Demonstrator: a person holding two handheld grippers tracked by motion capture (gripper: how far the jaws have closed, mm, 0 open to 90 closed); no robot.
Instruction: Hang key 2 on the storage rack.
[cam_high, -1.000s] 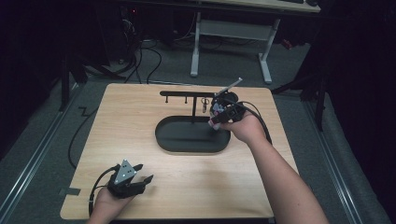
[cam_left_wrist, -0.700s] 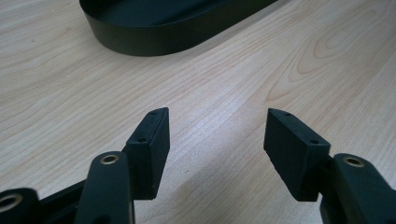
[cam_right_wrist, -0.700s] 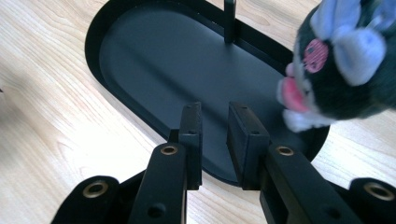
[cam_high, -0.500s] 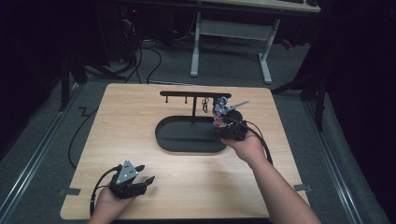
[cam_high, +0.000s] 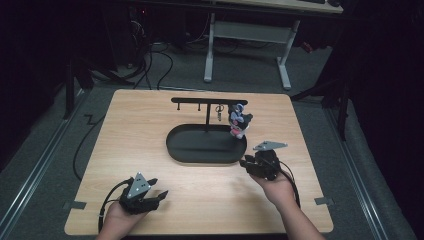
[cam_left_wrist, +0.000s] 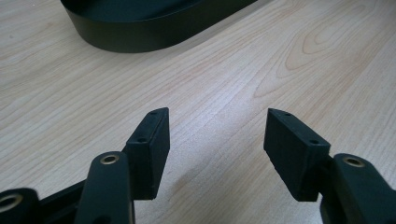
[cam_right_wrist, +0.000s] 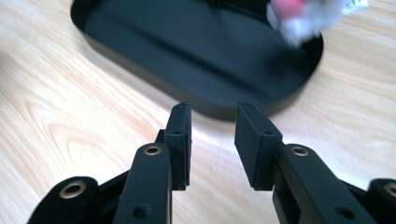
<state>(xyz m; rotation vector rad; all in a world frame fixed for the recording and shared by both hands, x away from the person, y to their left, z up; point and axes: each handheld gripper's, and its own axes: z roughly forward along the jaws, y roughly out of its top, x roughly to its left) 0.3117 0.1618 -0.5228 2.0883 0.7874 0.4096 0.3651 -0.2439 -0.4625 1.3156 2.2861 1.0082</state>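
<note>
Wooden tabletop (cam_high: 150, 135) in a dark room, carrying one black oval tray (cam_high: 200, 150) whose T-shaped stand (cam_high: 209, 101) runs along the tray's long axis. One plush keychain toy (cam_high: 239, 121) hangs from the right end of the bar, beside one bare key ring (cam_high: 219, 110) on the neighbouring peg. The right gripper (cam_high: 248, 164) lies just outside the tray's right end, with the toy ahead of it and higher, past the rim; it is by far the nearer hand. Its jaws have just been opening and stand narrowly apart with nothing between them. The left gripper (cam_high: 159, 194) rests well apart near the table's front edge, jaws wide and empty, the tray ahead of it.
</note>
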